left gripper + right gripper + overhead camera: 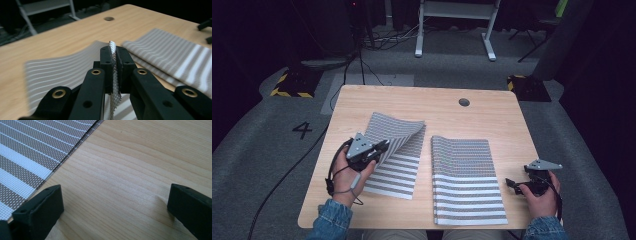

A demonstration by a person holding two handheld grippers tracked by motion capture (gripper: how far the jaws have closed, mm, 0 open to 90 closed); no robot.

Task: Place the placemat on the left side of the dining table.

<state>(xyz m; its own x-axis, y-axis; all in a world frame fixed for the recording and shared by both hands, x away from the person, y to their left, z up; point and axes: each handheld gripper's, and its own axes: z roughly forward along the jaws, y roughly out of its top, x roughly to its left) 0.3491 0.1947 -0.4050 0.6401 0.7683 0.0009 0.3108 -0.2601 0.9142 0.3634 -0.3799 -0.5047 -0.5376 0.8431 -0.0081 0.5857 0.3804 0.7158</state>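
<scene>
Clamped tight in our left gripper (113, 65) we are holding the edge of the left striped placemat (394, 150); the woven mesh is showing as a thin strip pinched between the two black pads in the left gripper view. From above, our left gripper (379, 149) is sitting over the mat's left side, and we are lifting that edge off the table (412, 100), so the far part of the mat is curling up and arching over while its near part is lying flat on the wood.

Just beside it, across a narrow strip of bare wood, the second placemat (467, 180) is lying flat near the middle of the table, its stripes running crosswise; in the left gripper view it (172, 57) is stretching away at the right.

Farther out, we are resting our right gripper (518, 184) on the table near the right edge, just beside that second mat's right side. Its jaws are standing wide apart with bare wood between them and gripping nothing, and the mat's corner (30, 157) is lying at the upper left of the right gripper view.

A round hole (464, 102) is showing near the table's far edge.
</scene>
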